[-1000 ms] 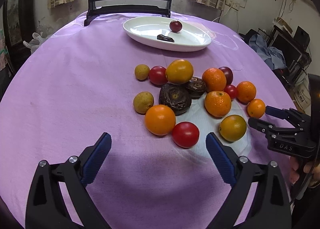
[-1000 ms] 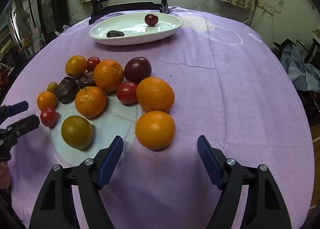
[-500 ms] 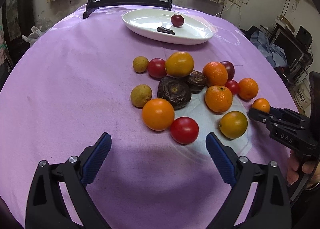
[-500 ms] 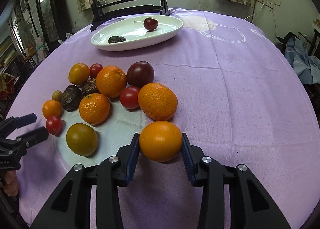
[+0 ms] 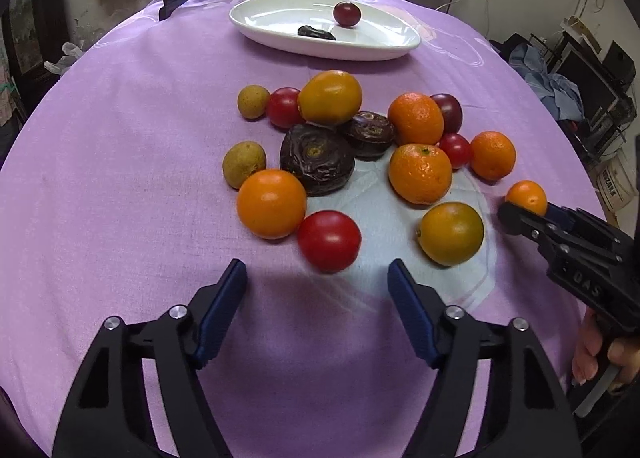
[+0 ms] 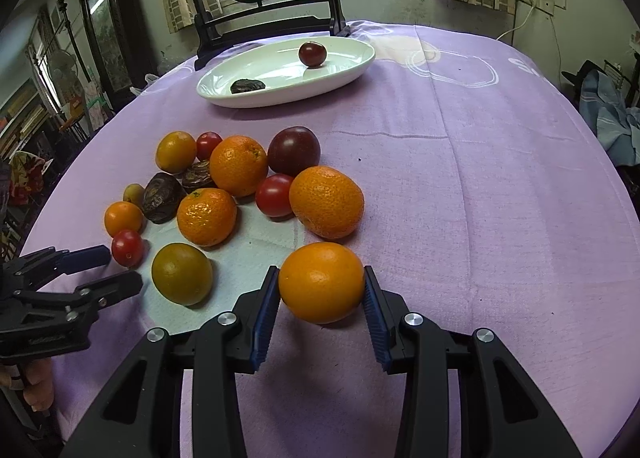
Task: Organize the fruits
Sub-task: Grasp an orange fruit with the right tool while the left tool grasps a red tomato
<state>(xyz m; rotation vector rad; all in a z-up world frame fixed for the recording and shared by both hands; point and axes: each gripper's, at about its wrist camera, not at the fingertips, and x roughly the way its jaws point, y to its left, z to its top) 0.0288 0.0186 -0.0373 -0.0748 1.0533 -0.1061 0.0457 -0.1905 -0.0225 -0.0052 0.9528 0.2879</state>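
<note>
My right gripper (image 6: 321,290) is shut on a smooth orange (image 6: 321,282) and holds it just above the purple cloth; it also shows in the left wrist view (image 5: 526,198). My left gripper (image 5: 316,278) is open, its blue pads just short of a red tomato (image 5: 329,241). A pile of oranges, tomatoes, dark passion fruits and small yellow fruits (image 5: 316,158) lies mid-table. The white oval plate (image 5: 376,44) at the far side holds a dark red plum (image 5: 347,13) and a dark dried fruit (image 5: 316,33).
A greenish orange (image 5: 451,233) lies between the two grippers. A dark wooden stand (image 6: 264,30) with a round painted screen rises behind the plate. The table drops away at its right edge (image 5: 592,178), with clutter beyond.
My right gripper closed on the smooth orange and lifted it slightly. My left gripper moved forward toward the red tomato and its jaws narrowed, still open.
</note>
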